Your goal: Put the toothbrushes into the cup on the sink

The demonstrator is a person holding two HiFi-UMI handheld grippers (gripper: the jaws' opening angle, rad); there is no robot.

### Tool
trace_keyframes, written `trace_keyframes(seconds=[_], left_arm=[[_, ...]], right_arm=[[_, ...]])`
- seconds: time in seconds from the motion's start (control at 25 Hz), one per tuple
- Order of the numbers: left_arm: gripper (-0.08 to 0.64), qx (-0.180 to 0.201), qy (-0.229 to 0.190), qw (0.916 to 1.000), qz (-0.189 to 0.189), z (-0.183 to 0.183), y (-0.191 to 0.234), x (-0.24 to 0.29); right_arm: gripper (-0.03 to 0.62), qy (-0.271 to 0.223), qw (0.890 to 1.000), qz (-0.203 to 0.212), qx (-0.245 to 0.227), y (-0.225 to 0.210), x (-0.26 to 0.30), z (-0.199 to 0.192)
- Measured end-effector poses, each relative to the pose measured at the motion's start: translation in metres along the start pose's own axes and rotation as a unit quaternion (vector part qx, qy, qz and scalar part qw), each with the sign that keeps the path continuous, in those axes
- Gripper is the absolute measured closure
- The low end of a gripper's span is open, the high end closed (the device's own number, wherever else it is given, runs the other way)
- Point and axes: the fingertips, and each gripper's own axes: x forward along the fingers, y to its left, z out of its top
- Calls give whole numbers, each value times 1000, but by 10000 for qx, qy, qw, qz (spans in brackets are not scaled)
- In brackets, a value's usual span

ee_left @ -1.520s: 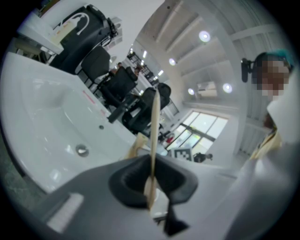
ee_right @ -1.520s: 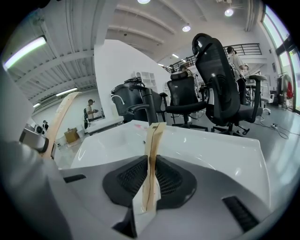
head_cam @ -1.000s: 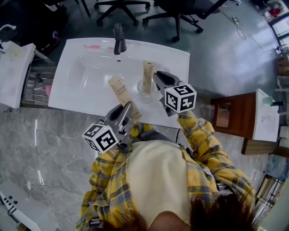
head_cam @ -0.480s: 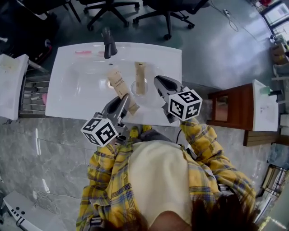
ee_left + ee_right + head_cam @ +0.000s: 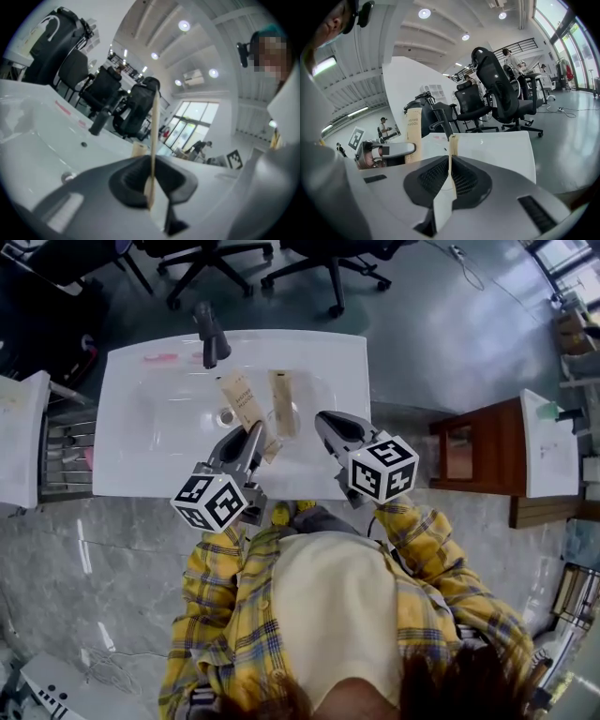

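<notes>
Left gripper view: your left gripper (image 5: 150, 187) is clamped on one toothbrush box (image 5: 153, 126), edge-on between the pads. Your right gripper (image 5: 451, 180) pinches the second box (image 5: 452, 143) the same way. Both boxes stick out past the fingertips above the sink (image 5: 141, 460), probably to drop end-first into the cup, which I can't spot.

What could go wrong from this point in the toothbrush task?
1. The left hand-held gripper pinches its toothbrush box low down, so the long free length could swing or slip as it is tilted toward the cup.
2. The cup already appears to hold the other toothbrush box, standing tall. Pushing a second one in could knock it out or tip the cup into the sink.
</notes>
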Motion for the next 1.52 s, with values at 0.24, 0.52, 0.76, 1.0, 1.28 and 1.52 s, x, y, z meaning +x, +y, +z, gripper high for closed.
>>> trace_keyframes(seconds=[0.24, 0.52, 0.76, 1.0, 1.28, 1.52], left_arm=[[531, 229, -13, 9997, -81, 1, 6, 17], [531, 527, -129, 9984, -172, 1, 10, 34], [531, 602, -263, 9976, -208, 0, 18, 44], [531, 775, -125, 9968, -168, -12, 22, 52], [531, 895, -108, 9957, -216, -14, 22, 60], [531, 1084, 216, 9933, -348, -23, 21, 69]], right_arm=[[571, 44, 10000, -42, 77, 1, -5, -9], [571, 67, 9998, -125, 159, 0, -12, -16], [571, 100, 9995, -182, 224, -1, -14, -22], [571, 110, 9992, -268, 288, -5, -20, -25], [571, 119, 9986, -353, 374, -11, -22, -28], [571, 86, 9983, -398, 405, -15, -22, -27]])
